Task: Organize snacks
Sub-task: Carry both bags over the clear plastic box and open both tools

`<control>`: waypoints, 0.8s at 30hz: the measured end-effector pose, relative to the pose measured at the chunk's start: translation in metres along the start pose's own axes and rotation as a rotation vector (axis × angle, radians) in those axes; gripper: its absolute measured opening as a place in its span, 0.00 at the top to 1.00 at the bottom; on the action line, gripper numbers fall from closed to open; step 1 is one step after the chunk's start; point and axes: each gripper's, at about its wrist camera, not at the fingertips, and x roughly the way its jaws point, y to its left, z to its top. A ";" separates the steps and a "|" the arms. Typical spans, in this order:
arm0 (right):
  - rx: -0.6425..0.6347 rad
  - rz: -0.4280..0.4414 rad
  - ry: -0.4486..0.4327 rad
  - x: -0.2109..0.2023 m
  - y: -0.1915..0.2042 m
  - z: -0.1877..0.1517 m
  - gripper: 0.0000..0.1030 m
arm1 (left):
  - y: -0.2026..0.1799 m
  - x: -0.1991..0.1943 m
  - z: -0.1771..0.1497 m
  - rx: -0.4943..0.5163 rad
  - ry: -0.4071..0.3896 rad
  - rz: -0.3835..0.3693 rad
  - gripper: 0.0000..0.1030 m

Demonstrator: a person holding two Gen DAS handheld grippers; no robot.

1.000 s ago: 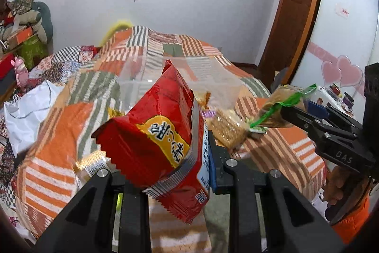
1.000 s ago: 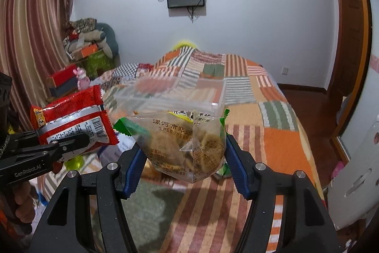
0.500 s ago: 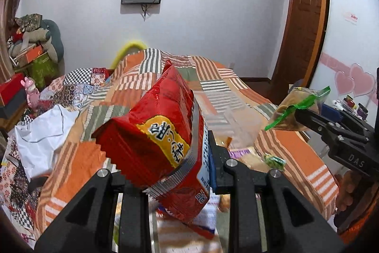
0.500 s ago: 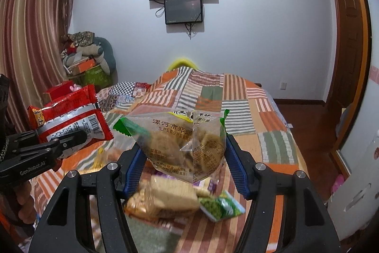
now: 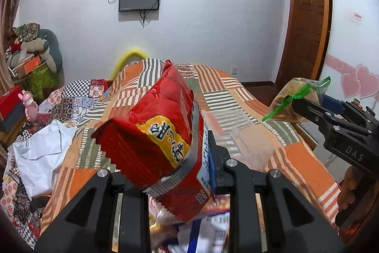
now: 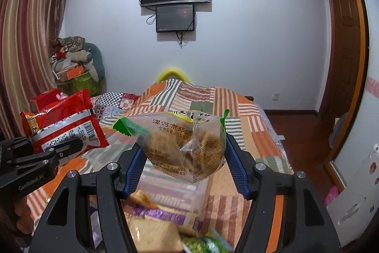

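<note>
Red snack packet [image 5: 161, 134] is clamped between tightly closed left gripper [image 5: 165, 172] pads. Clear cookie bag [image 6: 187, 146] is gripped mid-width by right gripper [image 6: 184, 165]; loose snacks [image 6: 156, 224] are seen blurred below.

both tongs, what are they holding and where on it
Left tongs pinch the red snack packet near its lower end. Right tongs squeeze the clear biscuit bag across its sides.

Black grippers [image 6: 184, 163] (blue ribbed pads [image 6: 133, 170])
</note>
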 end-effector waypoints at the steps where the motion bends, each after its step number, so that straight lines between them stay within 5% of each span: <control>1: -0.002 -0.001 -0.001 0.002 -0.002 0.001 0.41 | 0.001 0.003 0.002 -0.004 0.005 -0.002 0.75; 13: 0.004 0.024 0.072 0.041 -0.011 0.002 0.41 | 0.012 0.075 0.016 0.001 0.121 0.043 0.75; 24: -0.038 0.080 0.233 0.081 -0.009 -0.013 0.41 | 0.016 0.120 0.003 0.003 0.275 0.056 0.75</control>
